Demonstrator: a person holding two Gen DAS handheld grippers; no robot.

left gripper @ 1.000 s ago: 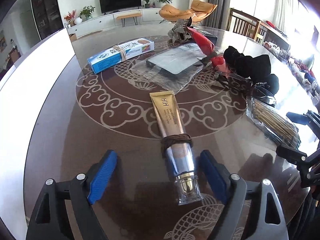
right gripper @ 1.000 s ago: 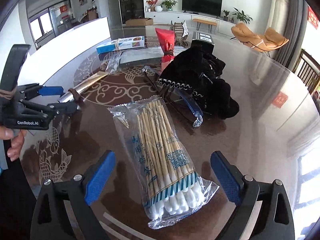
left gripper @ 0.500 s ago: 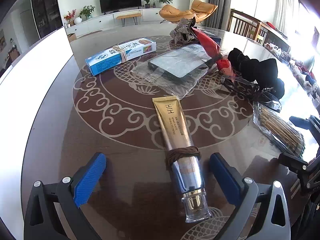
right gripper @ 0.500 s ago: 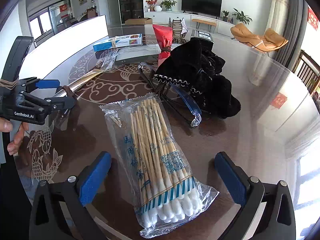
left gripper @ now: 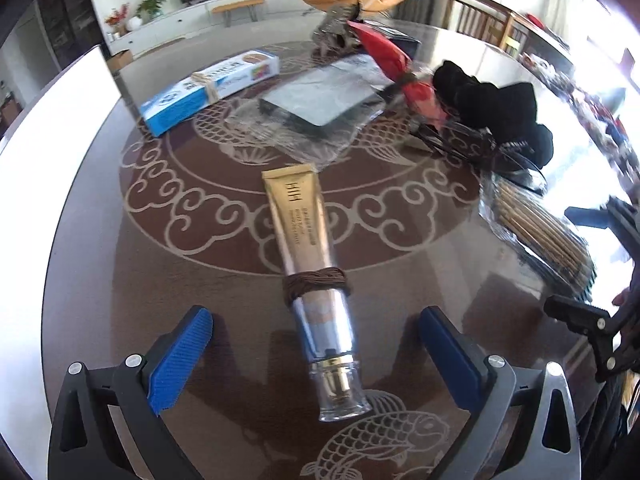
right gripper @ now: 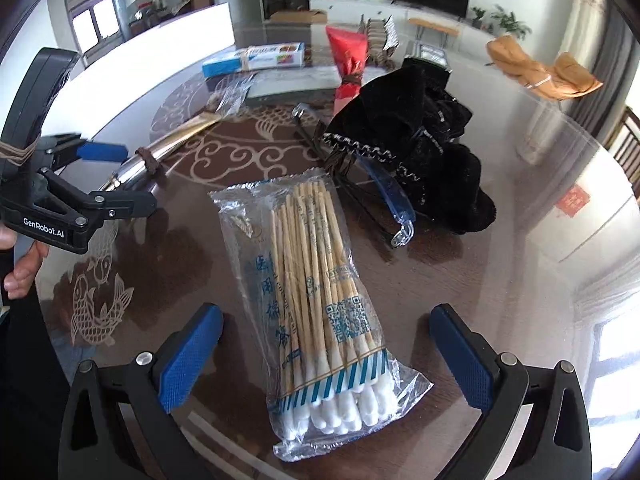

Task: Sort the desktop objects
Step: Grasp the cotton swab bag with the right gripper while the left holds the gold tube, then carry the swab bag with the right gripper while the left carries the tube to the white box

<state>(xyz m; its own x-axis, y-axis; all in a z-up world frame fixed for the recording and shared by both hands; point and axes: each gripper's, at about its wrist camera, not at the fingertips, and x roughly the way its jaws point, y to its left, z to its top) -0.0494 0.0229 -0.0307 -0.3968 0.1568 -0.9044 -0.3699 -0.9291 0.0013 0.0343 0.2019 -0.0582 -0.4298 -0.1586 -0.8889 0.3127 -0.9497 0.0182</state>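
Our left tool [left gripper: 316, 344] hangs spread over the gold tube [left gripper: 310, 276] mid-desk; our right tool [right gripper: 326, 350] gapes astride the cotton-swab bag [right gripper: 320, 312] nearer the desk [right gripper: 500, 280] edge. Slick film and a round tube may squirt free when pinched.

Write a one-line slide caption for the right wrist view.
Open right gripper straddles a bagged bundle of cotton swabs on the glass-topped table.

One tube [left gripper: 310, 264], one swab pack [right gripper: 320, 312], one blue box [left gripper: 210, 90], two grippers [left gripper: 316, 344].
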